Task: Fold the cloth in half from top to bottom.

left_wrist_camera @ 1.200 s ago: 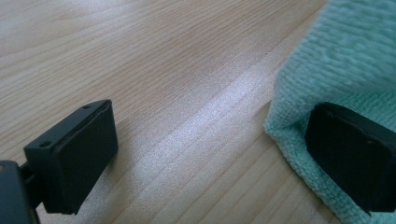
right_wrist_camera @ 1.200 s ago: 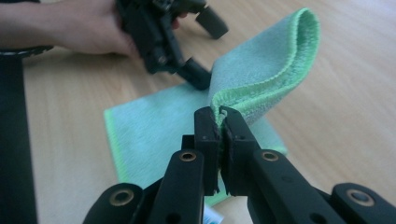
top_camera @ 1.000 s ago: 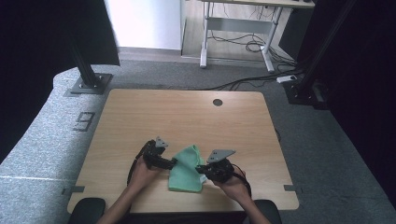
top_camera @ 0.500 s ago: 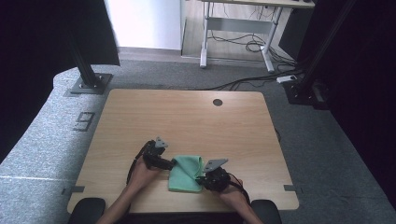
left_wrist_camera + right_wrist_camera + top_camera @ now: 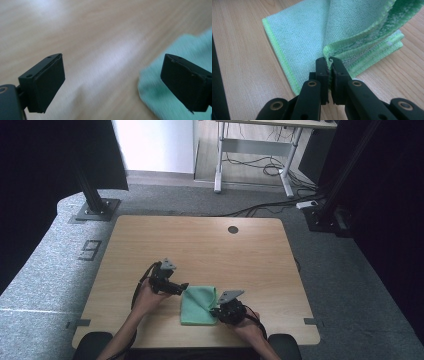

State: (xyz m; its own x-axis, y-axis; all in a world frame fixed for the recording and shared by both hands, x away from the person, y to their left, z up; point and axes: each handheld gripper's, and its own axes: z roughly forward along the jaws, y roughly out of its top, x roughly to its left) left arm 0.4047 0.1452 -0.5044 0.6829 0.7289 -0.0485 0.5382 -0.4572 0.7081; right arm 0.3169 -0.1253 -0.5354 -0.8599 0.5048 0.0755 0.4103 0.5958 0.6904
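wooden table (image 5: pixel 210 245), green cloth (image 5: pixel 196 305) lengthwise toward person

The high view looks down on the table (image 5: pixel 210 245); both gripper views sit close above its cloth (image 5: pixel 307 32).

Lab or test room — not home. Plain wooden table (image 5: pixel 200 250) with cable hole (image 5: pixel 233 229) stands on grey carpet (image 5: pixel 60 270), marked with taped "9" (image 5: pixel 90 249). Black frame posts (image 5: pixel 90 190) on bolted base plates flank table — dark curtains (image 5: pixel 40 175) at sides. Beyond: desk frame (image 5: pixel 250 157), loose cables (image 5: pixel 260 170), power strip (image 5: pixel 306 204) on floor.
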